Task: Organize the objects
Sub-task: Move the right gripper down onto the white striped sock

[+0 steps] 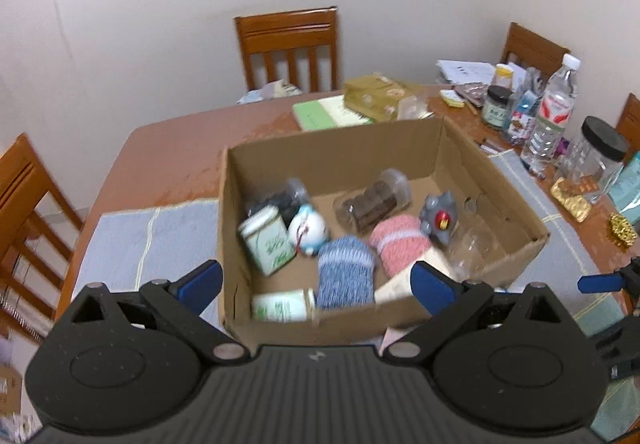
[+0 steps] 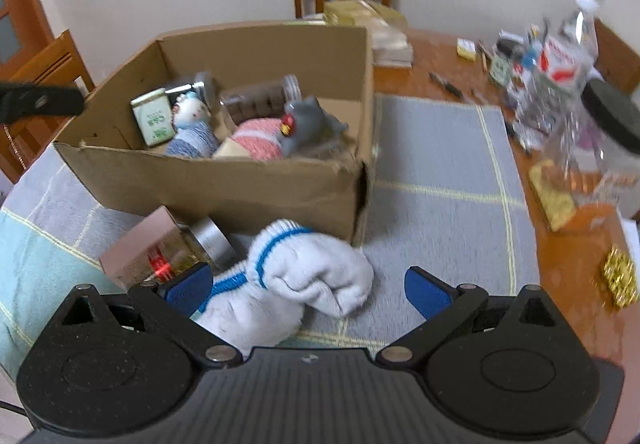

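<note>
The white sock bundle (image 2: pixel 308 276) lay on the grey mat on the worktop, just in front of the near wall of the cardboard box (image 2: pixel 224 183), between the wide-spread right tongs (image 2: pixel 308 290) and slightly toward their left finger, its long axis running from near-left to far-right. The left tongs (image 1: pixel 318 284), also spread wide and empty, hovered above the box's near edge, so the right hand was the nearer one. Motion blur smeared both views, and the bundle's near end was hidden behind the tool body.

Soft indoor light, motion blur, fisheye-warped edges
</note>
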A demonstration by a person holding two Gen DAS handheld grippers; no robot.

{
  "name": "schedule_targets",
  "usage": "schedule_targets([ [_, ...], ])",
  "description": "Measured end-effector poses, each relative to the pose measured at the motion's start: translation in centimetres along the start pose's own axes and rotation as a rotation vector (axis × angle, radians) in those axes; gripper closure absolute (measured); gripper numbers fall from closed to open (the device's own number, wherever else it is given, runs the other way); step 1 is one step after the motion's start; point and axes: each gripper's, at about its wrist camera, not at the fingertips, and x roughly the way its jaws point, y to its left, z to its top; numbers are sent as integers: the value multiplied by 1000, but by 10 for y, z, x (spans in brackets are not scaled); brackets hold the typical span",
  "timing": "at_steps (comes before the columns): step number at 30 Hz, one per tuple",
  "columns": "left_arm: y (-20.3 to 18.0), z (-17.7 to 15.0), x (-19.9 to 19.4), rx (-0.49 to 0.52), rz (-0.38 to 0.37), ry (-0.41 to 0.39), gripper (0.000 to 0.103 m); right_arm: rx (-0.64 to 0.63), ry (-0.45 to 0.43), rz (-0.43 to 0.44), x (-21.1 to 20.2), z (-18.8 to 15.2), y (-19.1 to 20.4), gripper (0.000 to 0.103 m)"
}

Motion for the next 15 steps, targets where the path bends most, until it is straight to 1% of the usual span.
schedule_targets([
  [3, -5, -19, 1, -17, 15, 26, 3, 26, 12, 6, 9, -2, -5, 0],
  [7, -15, -46, 13, -14, 29, 95, 3, 38, 15, 23, 17, 2, -10, 0],
  [10, -20, -62, 20, -13, 40, 131, 3, 36, 21, 30, 22, 7, -12, 0],
  [13, -19, -75, 26, -42, 24, 169, 3, 38, 33, 46, 29, 12, -13, 0],
  [15, -19, -82, 29, -53, 10, 180, 3, 39, 41, 57, 33, 14, -13, 0],
])
